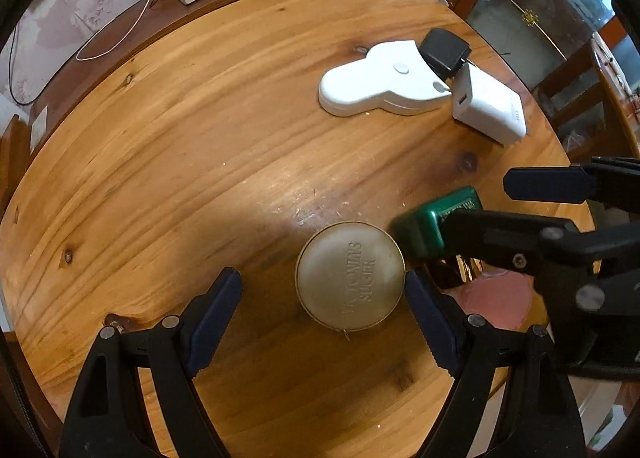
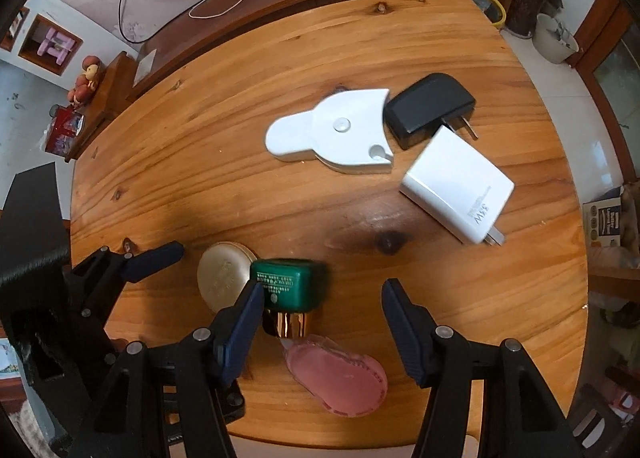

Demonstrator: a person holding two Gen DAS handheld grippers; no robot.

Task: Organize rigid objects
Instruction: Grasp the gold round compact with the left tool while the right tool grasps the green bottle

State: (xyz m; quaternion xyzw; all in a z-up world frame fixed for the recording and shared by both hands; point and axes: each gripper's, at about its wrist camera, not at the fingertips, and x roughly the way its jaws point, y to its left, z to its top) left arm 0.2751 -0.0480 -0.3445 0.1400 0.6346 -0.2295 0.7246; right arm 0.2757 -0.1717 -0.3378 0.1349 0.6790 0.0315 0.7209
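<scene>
Where green bottle meets right jaws, contact unclear; gold cap half-hidden.

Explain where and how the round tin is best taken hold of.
Grip the round tin across its curved side wall, coming straight down from above. It lies flat on the table, lid up, so only the rim offers opposing faces. The left gripper already straddles it, open; its fingers should avoid the green bottle close beside it.
</scene>
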